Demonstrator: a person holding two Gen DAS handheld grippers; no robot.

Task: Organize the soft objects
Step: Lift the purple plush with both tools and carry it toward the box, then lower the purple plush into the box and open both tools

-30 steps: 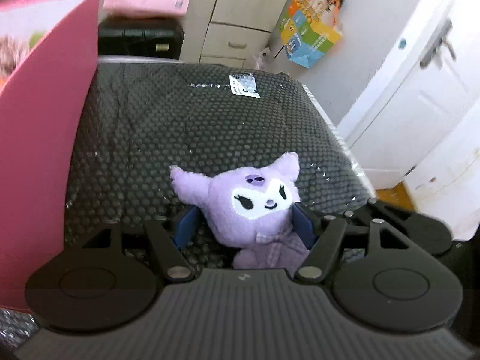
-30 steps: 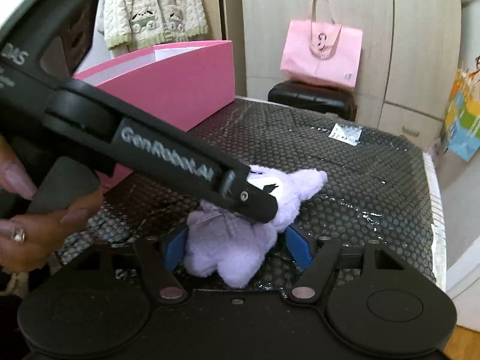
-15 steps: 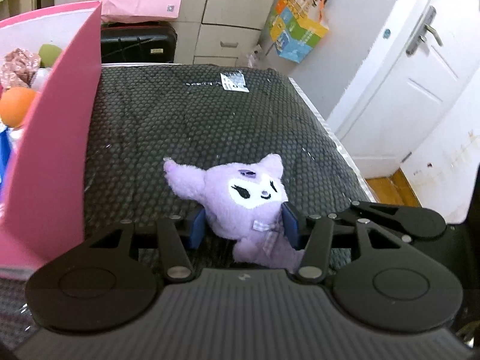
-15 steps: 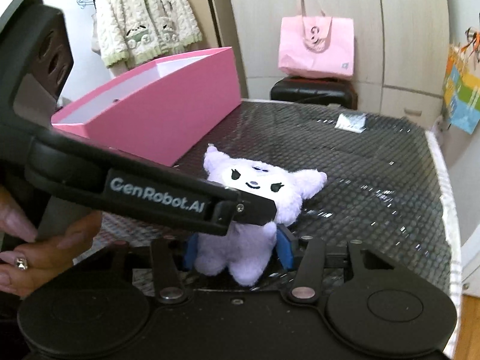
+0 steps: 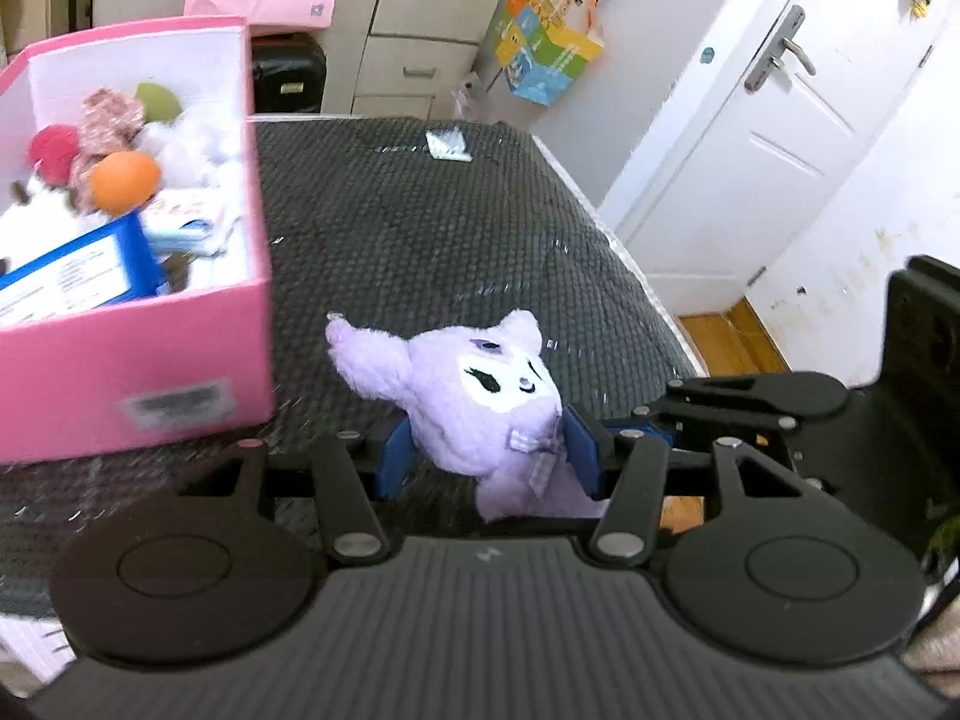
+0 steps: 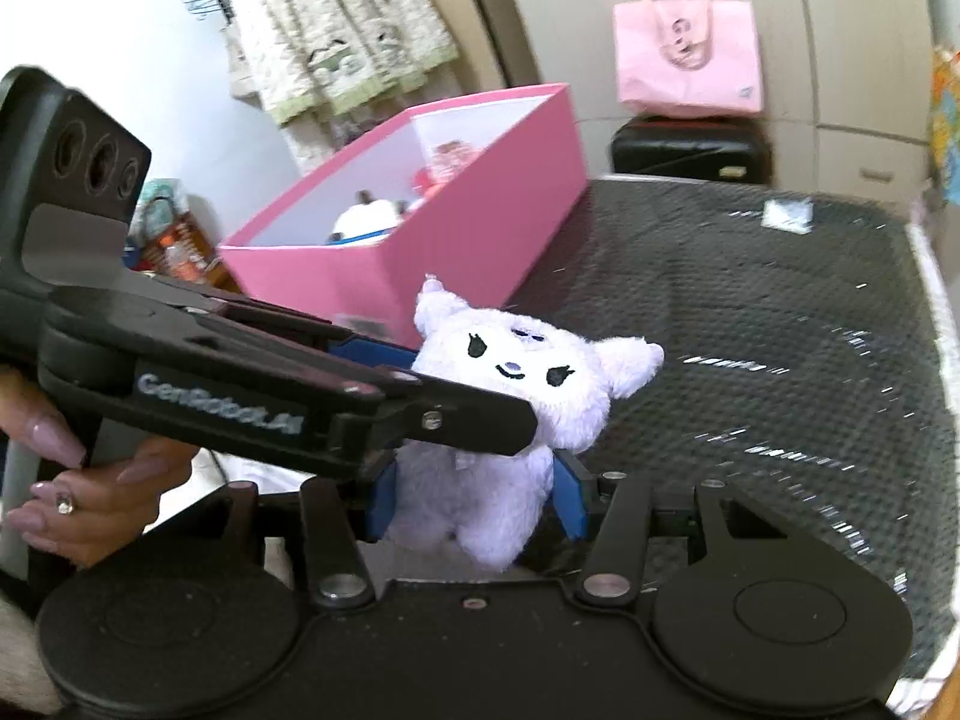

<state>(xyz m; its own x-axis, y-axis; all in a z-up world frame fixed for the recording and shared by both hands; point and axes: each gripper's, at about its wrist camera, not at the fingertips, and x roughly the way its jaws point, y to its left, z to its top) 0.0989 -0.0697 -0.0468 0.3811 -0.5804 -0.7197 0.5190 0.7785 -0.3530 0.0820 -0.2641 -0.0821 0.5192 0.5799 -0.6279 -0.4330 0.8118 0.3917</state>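
A purple plush toy (image 5: 480,396) with a white face hangs above the black dotted surface (image 5: 420,228), held by both grippers. My left gripper (image 5: 487,456) is shut on its head, blue pads pressed into both sides. In the right wrist view my right gripper (image 6: 477,501) is shut on the body of the plush toy (image 6: 516,360), below the left gripper's fingers (image 6: 480,420) that cross from the left. An open pink box (image 5: 132,360) stands to the left with an orange ball (image 5: 123,180) and several soft things inside.
A person's hand (image 6: 90,492) grips the left tool. A white tag (image 5: 447,144) lies on the far part of the surface. Its right edge drops off toward a white door (image 5: 780,138). A pink bag (image 6: 687,57) sits on a black case (image 6: 690,150) behind.
Both grippers closed on the plush toy and lifted it off the surface. The views rose, and the inside of the pink box came into sight.
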